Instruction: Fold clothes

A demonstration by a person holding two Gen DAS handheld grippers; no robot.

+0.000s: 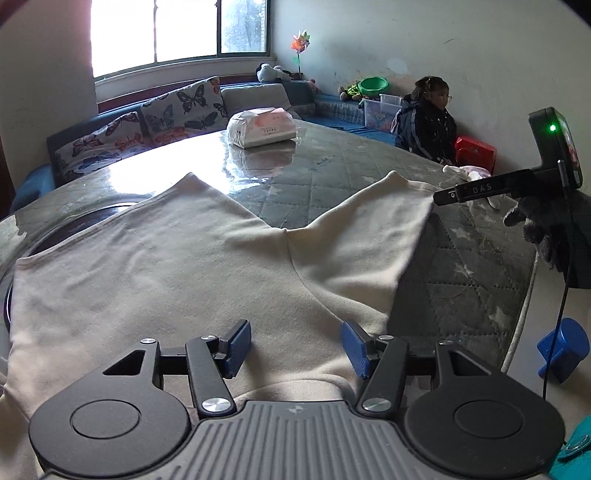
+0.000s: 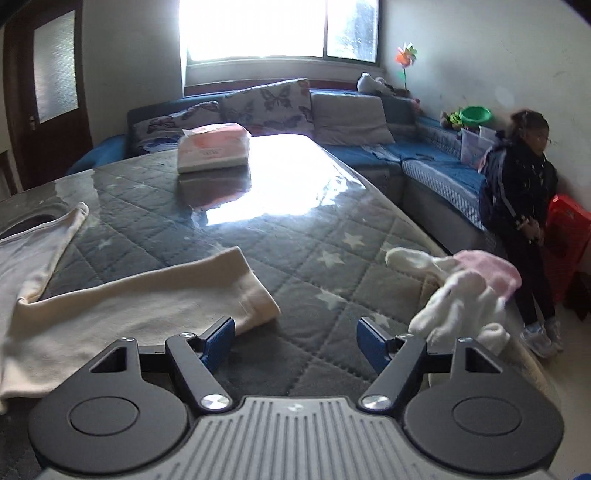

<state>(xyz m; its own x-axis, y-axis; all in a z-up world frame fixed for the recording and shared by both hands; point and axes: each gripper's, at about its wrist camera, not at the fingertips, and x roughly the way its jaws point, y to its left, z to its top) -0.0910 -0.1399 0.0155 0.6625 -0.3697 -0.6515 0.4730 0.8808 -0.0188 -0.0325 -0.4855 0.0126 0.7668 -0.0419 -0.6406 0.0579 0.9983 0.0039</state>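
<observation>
Left claw: jaws apart, nothing pinched; two blue pads poised over the cream pants, near the waist end. Contact with the cloth not clear from the left view.

Right claw: jaws apart, wider than the left's, nothing between them but bare quilt. Left pad just beside the cuff of one leg; touching or not, could not tell.

Counted:
- One pair of pants, spread flat on the table, two legs forking away in a V. Seen from the right view as one leg lying across the quilt, the second further left.
- One small heap of white and pink clothes at the table's right edge, just beside the right claw's right finger. Pieces in it not countable.
- One tissue pack at the far end of the table, well apart from the pants.
- One table cover: grey quilt with white stars under a glossy clear sheet, strong window glare on it.
- One gloved hand holding the right claw's handle, seen in the left view.
- One person standing past the table's right side, beside a red stool.
- One blue sofa along the far walls, two butterfly cushions on it.
- One window. One pinwheel in the corner. One green bowl on the sofa end.
</observation>
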